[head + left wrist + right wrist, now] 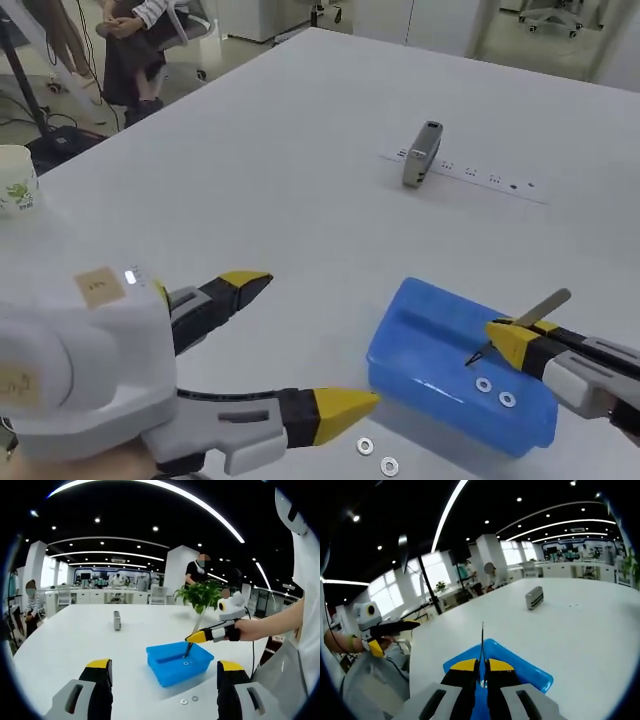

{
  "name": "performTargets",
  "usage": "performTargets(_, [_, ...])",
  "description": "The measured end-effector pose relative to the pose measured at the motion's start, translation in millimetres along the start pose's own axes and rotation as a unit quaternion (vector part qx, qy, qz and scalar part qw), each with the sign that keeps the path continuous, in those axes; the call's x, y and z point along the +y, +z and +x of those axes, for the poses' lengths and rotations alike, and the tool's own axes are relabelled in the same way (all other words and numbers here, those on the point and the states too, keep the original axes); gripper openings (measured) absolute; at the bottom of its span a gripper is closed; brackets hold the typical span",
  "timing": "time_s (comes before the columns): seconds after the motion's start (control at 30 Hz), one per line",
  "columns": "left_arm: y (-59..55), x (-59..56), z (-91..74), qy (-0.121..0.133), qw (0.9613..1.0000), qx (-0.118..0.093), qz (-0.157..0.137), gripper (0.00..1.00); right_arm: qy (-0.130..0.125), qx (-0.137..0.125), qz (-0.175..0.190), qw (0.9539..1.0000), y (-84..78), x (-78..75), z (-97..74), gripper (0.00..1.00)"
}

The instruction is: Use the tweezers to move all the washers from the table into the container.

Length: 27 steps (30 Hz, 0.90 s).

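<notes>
Found right gripper (515,342) clenched on tweezers (547,303), jaws pressed together around the shank. Noted tweezer tip lowered inside blue container (425,325), just beside two washers (484,385) lying on its floor; could not tell whether tip touched floor. Found left gripper (322,340) released, jaws spread wide, grasping nothing, hovering over table (300,150) near container. Noted two more washers (365,446) on table, just beside container's near wall. Observed grey device (422,152) further back on white table, paper cup (15,180) at left edge. Saw open-plan office beyond: ceiling lights, potted plant (200,595), seated person (135,35).
</notes>
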<state>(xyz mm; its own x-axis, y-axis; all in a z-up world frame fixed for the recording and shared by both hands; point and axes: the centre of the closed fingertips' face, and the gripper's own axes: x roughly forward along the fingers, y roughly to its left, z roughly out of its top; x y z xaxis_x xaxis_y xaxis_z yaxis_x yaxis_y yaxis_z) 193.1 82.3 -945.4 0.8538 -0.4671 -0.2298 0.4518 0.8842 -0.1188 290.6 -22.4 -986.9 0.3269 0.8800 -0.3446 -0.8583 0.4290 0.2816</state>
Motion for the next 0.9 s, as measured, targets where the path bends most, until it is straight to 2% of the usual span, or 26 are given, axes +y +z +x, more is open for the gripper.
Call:
performTargets(0.3, [-0.3, 1.1, -0.6, 0.0, 1.0, -0.001, -0.002, 0.87, 0.002, 0.021, -0.005, 0.9998, -10.7, -8.8, 9.2, 0.03])
performTargets(0.9, [-1.3, 1.9, -0.2, 0.0, 1.0, 0.002, -0.005, 0.87, 0.003, 0.048, -0.008, 0.9988, -24.8, -15.0, 20.9, 0.03])
